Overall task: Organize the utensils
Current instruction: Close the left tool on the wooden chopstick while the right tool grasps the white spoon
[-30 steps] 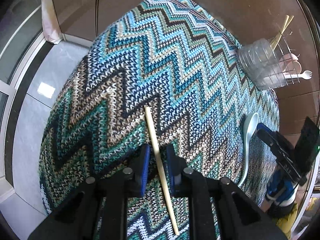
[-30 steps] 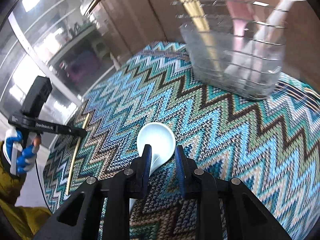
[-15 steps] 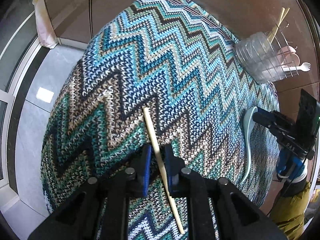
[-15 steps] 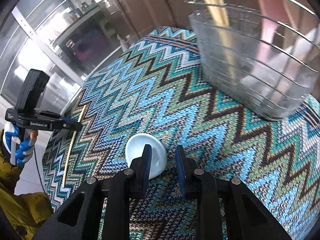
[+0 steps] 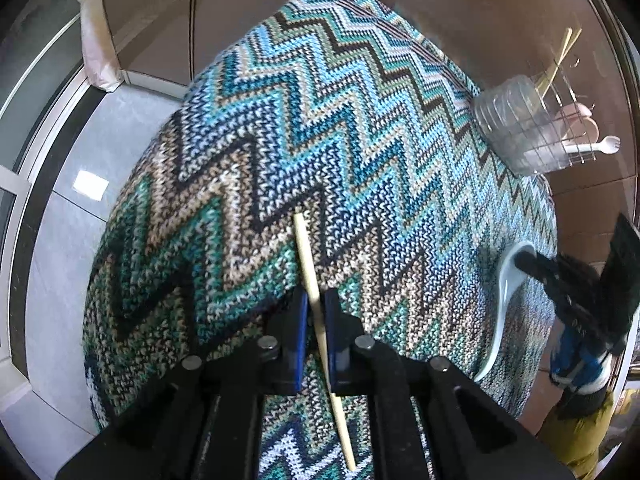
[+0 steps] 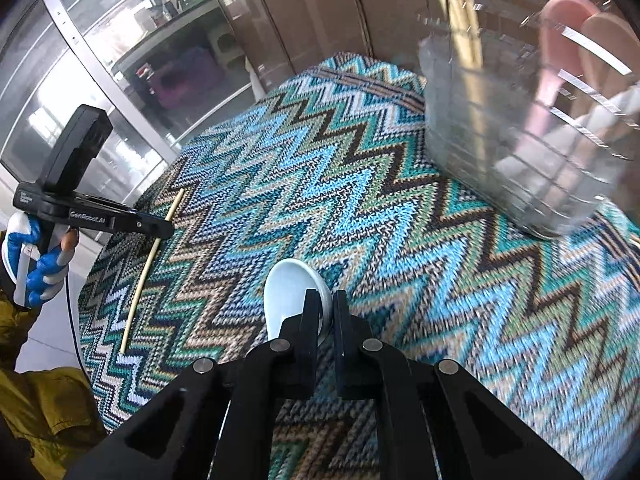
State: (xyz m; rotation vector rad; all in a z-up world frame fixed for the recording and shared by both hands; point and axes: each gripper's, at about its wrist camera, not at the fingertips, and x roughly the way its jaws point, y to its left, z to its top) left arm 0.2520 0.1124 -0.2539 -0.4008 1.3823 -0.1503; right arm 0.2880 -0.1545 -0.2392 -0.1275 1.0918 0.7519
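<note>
A pale wooden chopstick (image 5: 306, 252) lies on the zigzag knitted cloth (image 5: 320, 120). My left gripper (image 5: 316, 308) has its jaws closing on the chopstick's middle, and the blue pads press on both its sides. It shows again at the left in the right wrist view as the chopstick (image 6: 148, 256) under the left gripper (image 6: 168, 230). A white ceramic spoon (image 6: 288, 288) rests on the cloth. The jaws of my right gripper (image 6: 324, 300) are closing on the rim of its bowl. The left wrist view has that spoon (image 5: 508, 280) at the right edge.
A wire rack with a clear plastic holder (image 6: 520, 160) stands at the cloth's far right. It carries chopsticks, pink spoons and a white spork (image 5: 600, 145). A person's blue-gloved hand (image 6: 36, 264) grips the left tool. Tiled floor (image 5: 60, 240) lies beyond the cloth's left edge.
Both pairs of jaws have closed: the left onto the chopstick, the right onto the spoon's bowl. The right gripper has rolled a little, and its view is blurred.
</note>
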